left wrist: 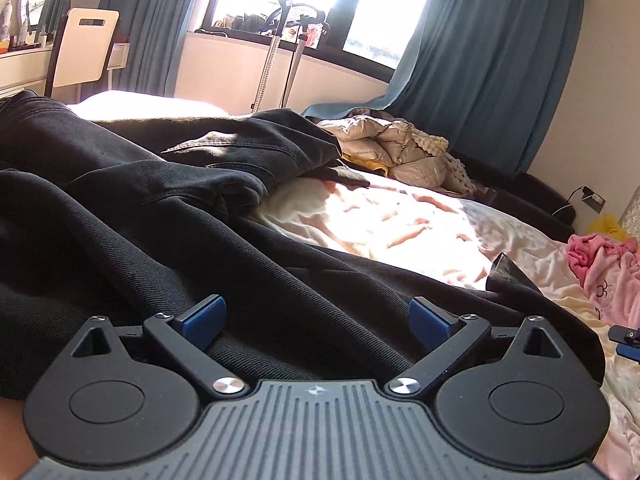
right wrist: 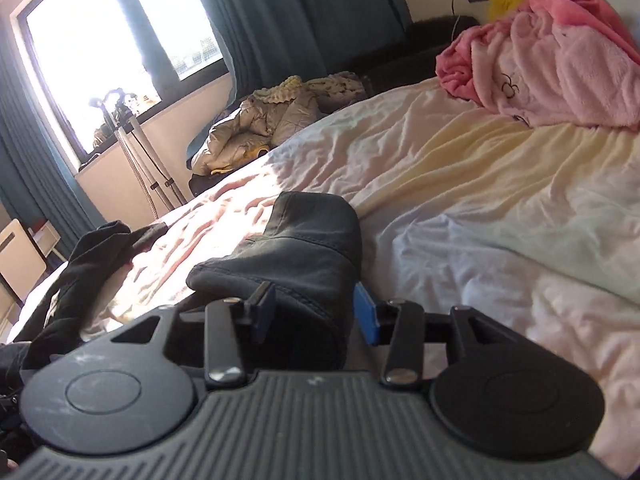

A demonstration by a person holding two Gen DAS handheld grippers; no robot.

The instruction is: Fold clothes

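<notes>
A black garment [left wrist: 152, 216] lies spread and rumpled across the bed. My left gripper [left wrist: 316, 320] is open, its blue-padded fingers [left wrist: 206, 316] wide apart and resting low on the black cloth. In the right wrist view a bunched end of the black garment [right wrist: 304, 248] sits between the fingers [right wrist: 366, 318] of my right gripper [right wrist: 316, 312]. Its jaws stand partly apart around the cloth, not pressed shut. More of the garment [right wrist: 92, 264] trails off to the left.
The bed sheet [right wrist: 480, 208] is pale and wrinkled. A pink fleece garment [right wrist: 560, 64] lies at the far right. A beige puffer jacket [left wrist: 396, 148] is heaped beside the bed under teal curtains [left wrist: 492, 64]. A chair [left wrist: 86, 48] and a tripod stand [left wrist: 288, 52] are near the window.
</notes>
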